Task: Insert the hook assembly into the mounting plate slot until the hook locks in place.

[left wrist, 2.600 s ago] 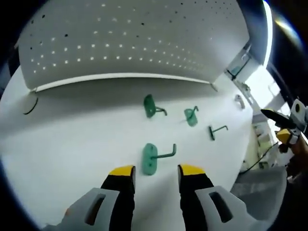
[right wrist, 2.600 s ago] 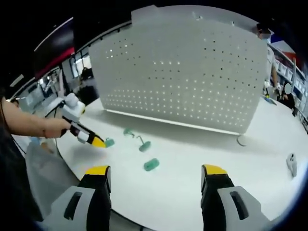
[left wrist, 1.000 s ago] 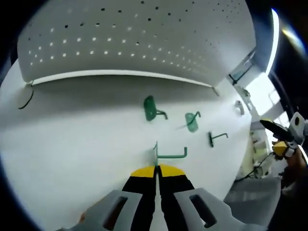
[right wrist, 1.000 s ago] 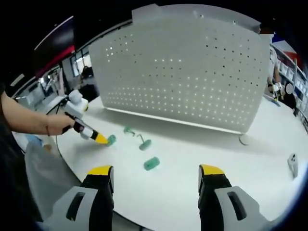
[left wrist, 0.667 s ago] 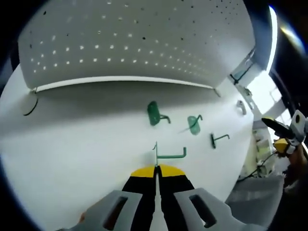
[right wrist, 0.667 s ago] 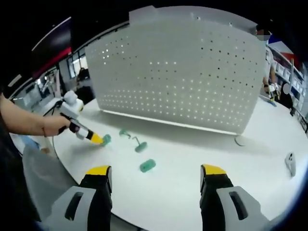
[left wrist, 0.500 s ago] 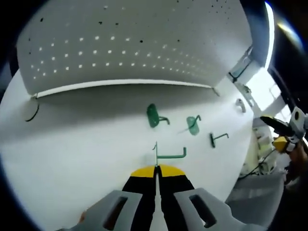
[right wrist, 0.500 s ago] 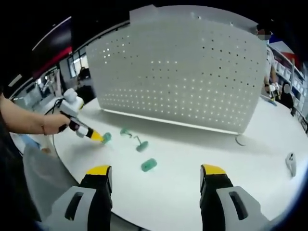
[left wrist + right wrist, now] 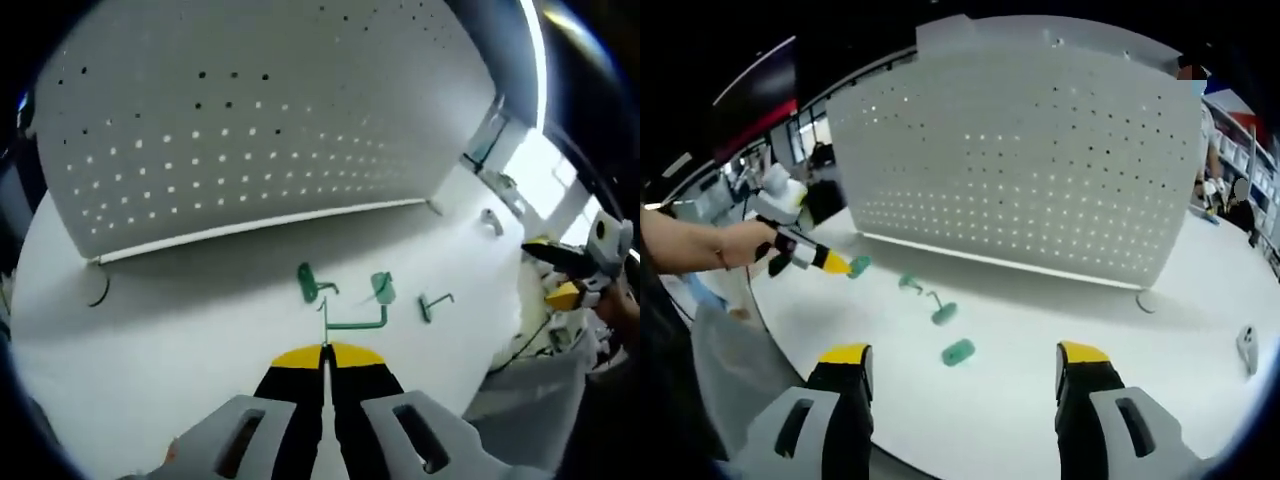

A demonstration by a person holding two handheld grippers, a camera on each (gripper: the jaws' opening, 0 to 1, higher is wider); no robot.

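**Inspector:** Hook assembly first: where is it, and who has it?

**Operator:** I hold the green hook assembly in my left gripper. The jaws are pressed together on its flat base plate, seen edge-on, with the bent wire arm running out toward 3 o'clock above the yellow tips. In the right gripper view the same left gripper sits at about 9 o'clock, clear of the white table, with the green piece at its tip. My right gripper has its fingers wide apart, nothing between them.

**Inspector:** Risks from here?

**Operator:** As I judge it, three. The grip is on a thin plate edge, so the hook could twist or slip when it meets the perforated mounting panel. The holes are small and closely spaced, so a tilted approach may jam the tabs short of locking. And three spare green hooks lie loose on the table below the panel at 12 o'clock; a low sweep could knock them about.

**Inspector:** Containers and contents?

**Operator:** I see none. The spare hooks lie directly on the tabletop, well apart from the panel's foot.
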